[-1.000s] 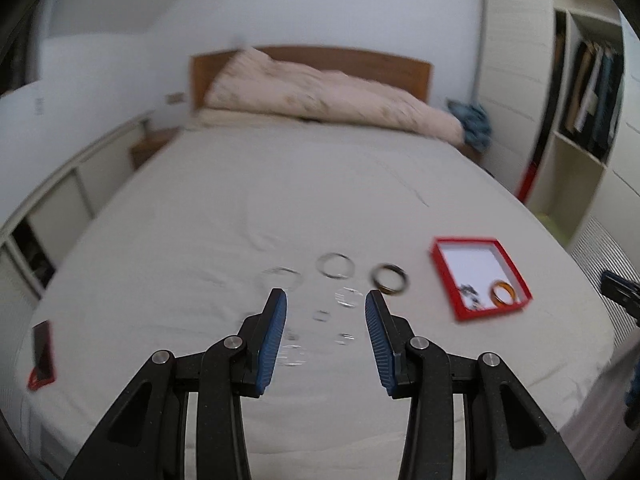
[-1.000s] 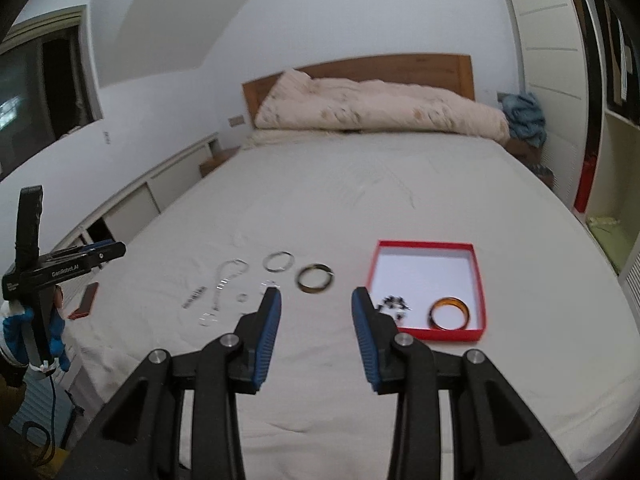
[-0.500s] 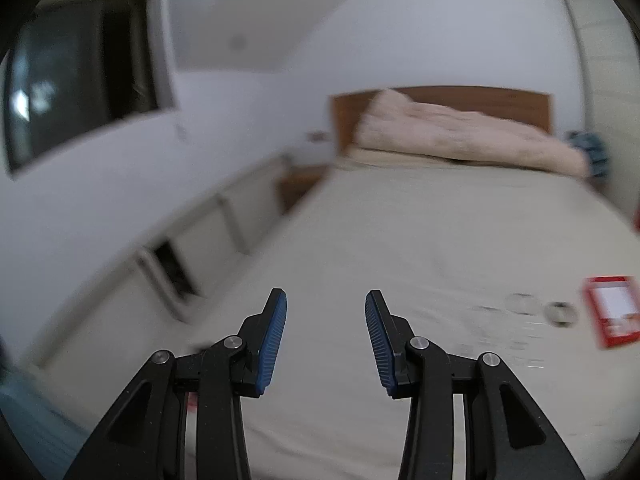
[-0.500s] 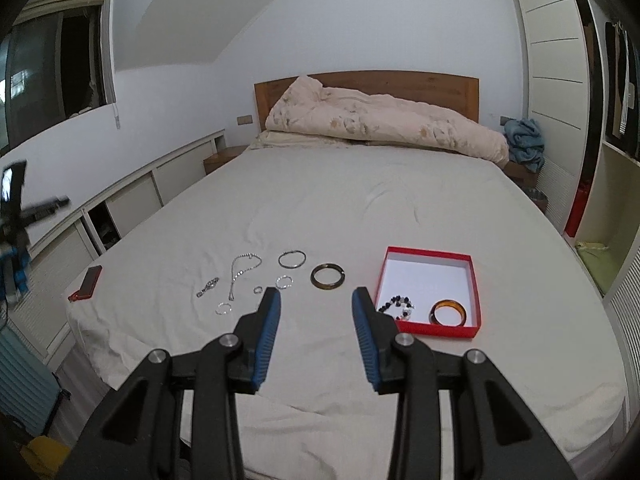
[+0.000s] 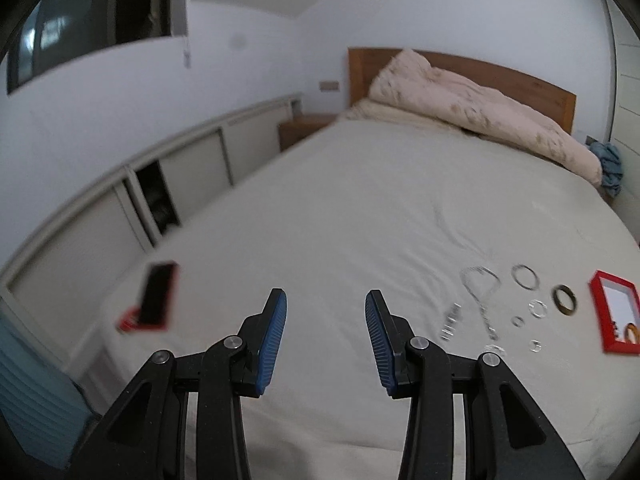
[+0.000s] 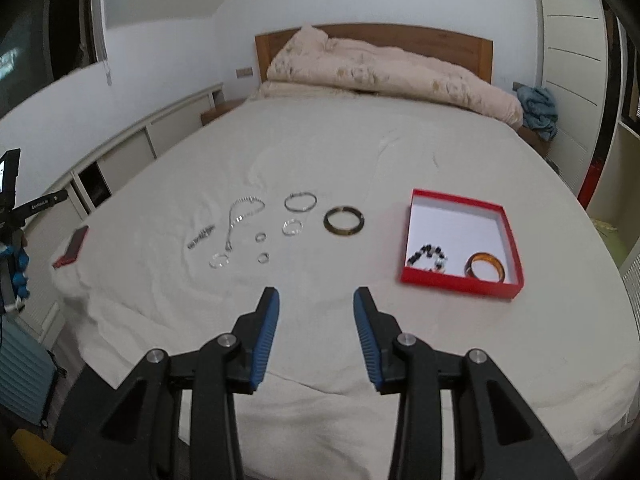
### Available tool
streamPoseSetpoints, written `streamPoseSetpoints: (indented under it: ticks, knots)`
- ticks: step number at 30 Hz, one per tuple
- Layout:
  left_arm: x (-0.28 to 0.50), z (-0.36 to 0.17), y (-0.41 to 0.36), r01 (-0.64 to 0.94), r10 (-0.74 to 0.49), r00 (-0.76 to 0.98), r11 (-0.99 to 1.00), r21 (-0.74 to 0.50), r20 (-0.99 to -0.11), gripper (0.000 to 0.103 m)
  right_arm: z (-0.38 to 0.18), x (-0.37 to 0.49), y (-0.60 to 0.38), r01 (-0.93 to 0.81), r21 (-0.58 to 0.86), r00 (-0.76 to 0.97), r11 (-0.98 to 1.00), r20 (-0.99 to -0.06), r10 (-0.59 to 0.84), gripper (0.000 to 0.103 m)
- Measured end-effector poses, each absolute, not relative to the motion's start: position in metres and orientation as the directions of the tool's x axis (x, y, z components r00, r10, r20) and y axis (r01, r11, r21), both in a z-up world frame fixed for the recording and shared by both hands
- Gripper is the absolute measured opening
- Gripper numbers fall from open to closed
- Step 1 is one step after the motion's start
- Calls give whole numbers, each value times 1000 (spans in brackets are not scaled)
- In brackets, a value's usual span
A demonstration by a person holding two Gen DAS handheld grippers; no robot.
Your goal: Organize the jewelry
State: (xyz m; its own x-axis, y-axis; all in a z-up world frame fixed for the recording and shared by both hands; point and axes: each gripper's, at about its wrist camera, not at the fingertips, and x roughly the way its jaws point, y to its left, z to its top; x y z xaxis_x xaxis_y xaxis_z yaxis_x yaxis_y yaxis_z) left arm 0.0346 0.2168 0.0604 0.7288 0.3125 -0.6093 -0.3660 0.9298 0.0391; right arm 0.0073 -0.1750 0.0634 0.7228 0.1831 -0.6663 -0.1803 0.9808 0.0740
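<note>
Both claws are spread wide with nothing in them, left claw [image 5: 326,320] and right claw [image 6: 316,318] hanging over the cream-sheeted bed [image 6: 360,152]. The dark round bangle [image 6: 343,221] lies between the silver rings and the red square cardboard box [image 6: 460,285], which holds an amber bangle [image 6: 485,266] and a black bead bracelet [image 6: 427,257].

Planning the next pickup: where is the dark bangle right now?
In the right wrist view the dark bangle lies flat on the bed sheet, between the red box on its right and the silver bracelet up-left.
</note>
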Motion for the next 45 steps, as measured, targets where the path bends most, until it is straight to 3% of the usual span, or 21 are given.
streamPoseSetpoints:
  ticks: [9, 16, 25, 35, 45]
  knots:
    - [90, 26, 151, -244, 199, 728, 970, 24, -656, 43, 34, 56, -156, -187, 68, 675, 980, -716, 179, 37]
    - [121, -24, 127, -165, 112, 660, 986, 3, -743, 49, -2, 105, -142, -229, 110, 614, 967, -755, 231, 37]
    - [150, -79, 95, -13, -53, 580, 997, -73, -813, 50, -52, 161, -116, -296, 163, 523, 941, -797, 302, 37]
    - [174, -114, 78, 62, -97, 523, 995, -76, -847, 50, -95, 199, -81, -378, 206, 440, 902, -818, 371, 37]
    - [179, -123, 84, 74, -129, 524, 992, -107, -842, 35, -111, 219, -54, -462, 170, 426, 870, -818, 386, 36]
